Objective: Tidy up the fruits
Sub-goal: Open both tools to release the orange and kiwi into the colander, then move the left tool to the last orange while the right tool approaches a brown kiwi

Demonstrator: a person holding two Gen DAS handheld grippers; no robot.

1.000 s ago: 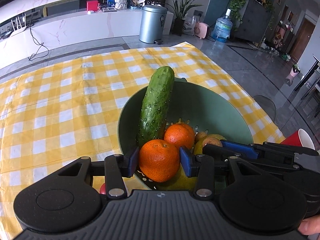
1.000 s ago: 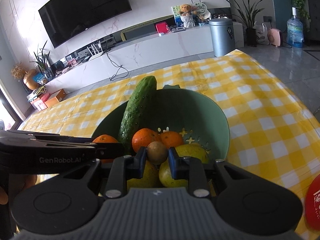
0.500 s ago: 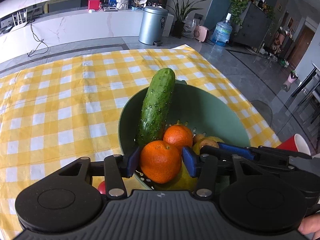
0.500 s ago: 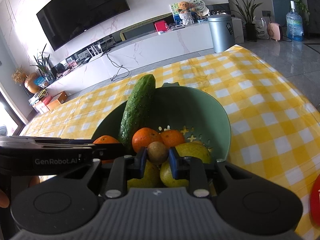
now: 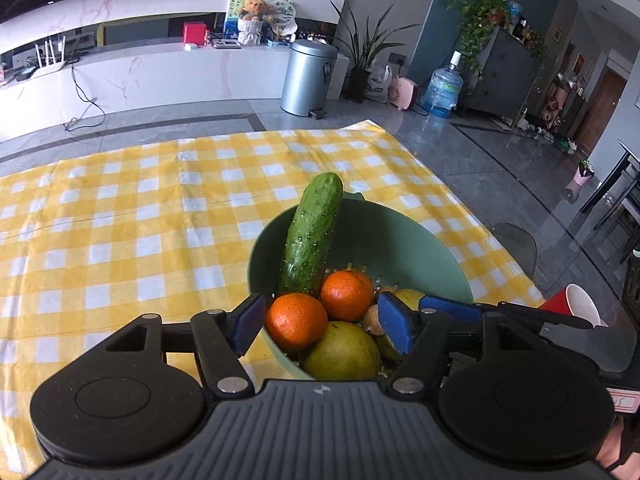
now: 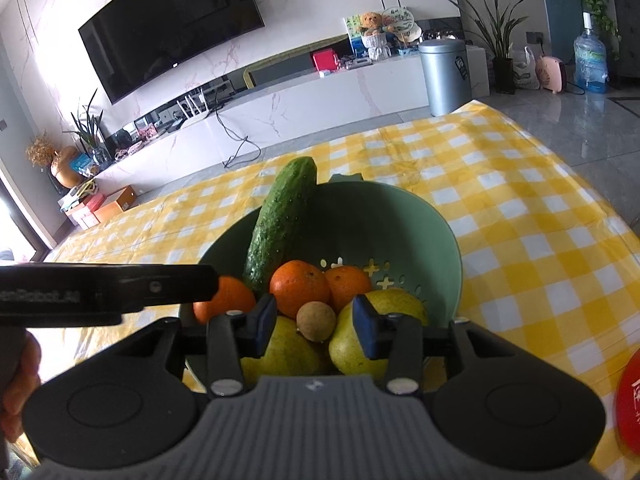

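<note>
A green colander bowl [image 5: 420,248] [image 6: 400,220] on the yellow checked cloth holds a cucumber [image 5: 314,236] [image 6: 280,220] leaning on its far rim, several oranges, yellow-green pears and a small brown fruit [image 6: 316,321]. My left gripper [image 5: 322,326] is open over the bowl's near rim; an orange [image 5: 296,321] rests in the bowl between its blue pads, apart from both. My right gripper [image 6: 316,325] is open; the small brown fruit lies on the pears [image 6: 288,354] between its pads. The left gripper's body [image 6: 104,290] crosses the right wrist view.
A red cup [image 5: 576,308] stands at the right by the table edge; its red side shows in the right wrist view [image 6: 628,404]. The checked cloth [image 5: 120,240] stretches left and beyond the bowl. Floor drops off past the right edge.
Both grippers have opened. The left let go of the orange, the right let go of the small brown fruit; both fruits now rest in the bowl. The left gripper drew back a little.
</note>
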